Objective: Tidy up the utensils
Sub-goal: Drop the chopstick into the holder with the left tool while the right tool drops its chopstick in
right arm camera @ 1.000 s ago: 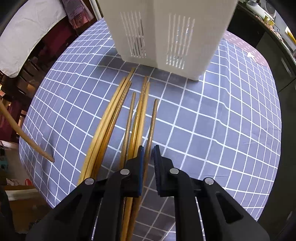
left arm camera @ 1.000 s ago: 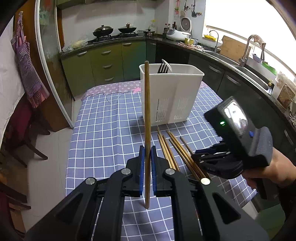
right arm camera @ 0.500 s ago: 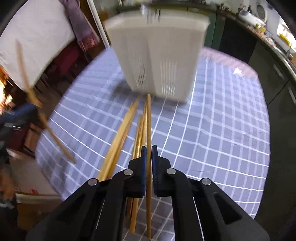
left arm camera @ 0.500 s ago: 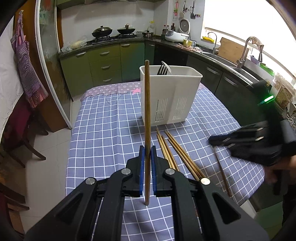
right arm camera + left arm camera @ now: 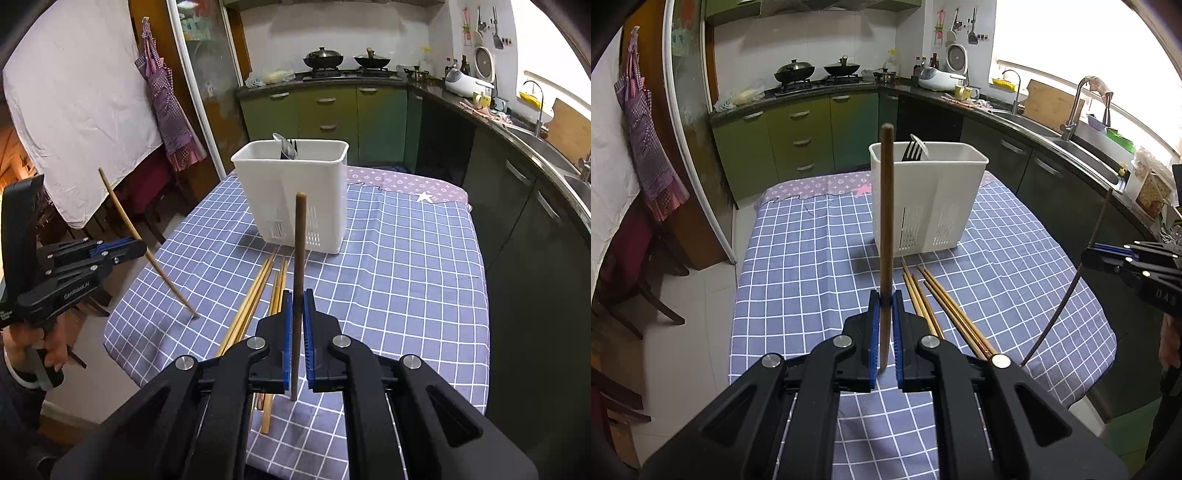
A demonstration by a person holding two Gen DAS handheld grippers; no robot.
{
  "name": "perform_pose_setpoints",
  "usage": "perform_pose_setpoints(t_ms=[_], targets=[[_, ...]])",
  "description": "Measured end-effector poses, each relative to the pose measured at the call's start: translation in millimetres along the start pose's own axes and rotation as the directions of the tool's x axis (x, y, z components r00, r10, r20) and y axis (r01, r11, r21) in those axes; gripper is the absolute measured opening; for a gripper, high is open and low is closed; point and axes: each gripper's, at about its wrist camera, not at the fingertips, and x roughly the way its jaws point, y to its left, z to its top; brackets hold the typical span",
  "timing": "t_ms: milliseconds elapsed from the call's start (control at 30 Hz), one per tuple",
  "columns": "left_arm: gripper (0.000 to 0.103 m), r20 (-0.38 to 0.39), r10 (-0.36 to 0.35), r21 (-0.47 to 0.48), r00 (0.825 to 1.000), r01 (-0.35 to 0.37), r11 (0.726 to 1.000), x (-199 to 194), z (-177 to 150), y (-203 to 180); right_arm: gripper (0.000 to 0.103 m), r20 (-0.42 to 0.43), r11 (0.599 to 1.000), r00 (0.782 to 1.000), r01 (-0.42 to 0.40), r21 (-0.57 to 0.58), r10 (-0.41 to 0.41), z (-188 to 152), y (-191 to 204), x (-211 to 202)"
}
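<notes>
My left gripper is shut on a wooden chopstick held upright above the near table edge. It also shows in the right wrist view, its chopstick slanting. My right gripper is shut on another chopstick, held upright above the table; it shows at the right in the left wrist view. A white utensil holder stands mid-table with a fork and spoon inside. Several chopsticks lie on the cloth before it.
The table carries a blue checked cloth. Kitchen counters, a sink and a stove with woks ring the room. Chairs stand left of the table.
My right gripper closed on a chopstick from the pile, lifted it off the table and swung it upright. My left gripper keeps its chopstick nearly still.
</notes>
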Motion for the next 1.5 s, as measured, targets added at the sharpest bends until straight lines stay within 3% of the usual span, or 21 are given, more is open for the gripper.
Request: perform_pose_setpoints(t_ms=[367,567,733,1033,1233,1500], targets=[[0.007,0.016,-0.017,0.024,1.000,0.017,1.000,-10,13,-7,0.007,0.007,1.000,1.000,-0.008,-0.002,0.009,-6,1,-2],[0.007,0.007,-0.073,0.030,0.997,0.073,0.997,-17,40,-13,0.007,0.008,1.000,1.000,-0.017,0.002,0.017,-7,-1,-1],[0.007,0.046,-0.090,0.055,0.995,0.087,0.995,-32,87,-21,0.007,0.014,1.000,1.000,-0.021,0.003,0.021,-8,-3,-2],[0.007,0.224,-0.029,0.079,0.974,0.011,0.997,-56,176,-37,0.007,0.020,0.999,0.999,-0.032,0.015,0.032,-10,-11,-4],[0.007,0.231,0.021,0.051,0.973,-0.033,0.998,-19,199,-36,0.007,0.024,0.999,0.999,-0.037,0.007,0.037,-11,-10,-4],[0.007,0.121,0.046,0.012,0.992,-0.048,0.999,56,183,-23,0.007,0.030,0.999,0.999,-0.036,0.020,0.035,-6,-14,-9]])
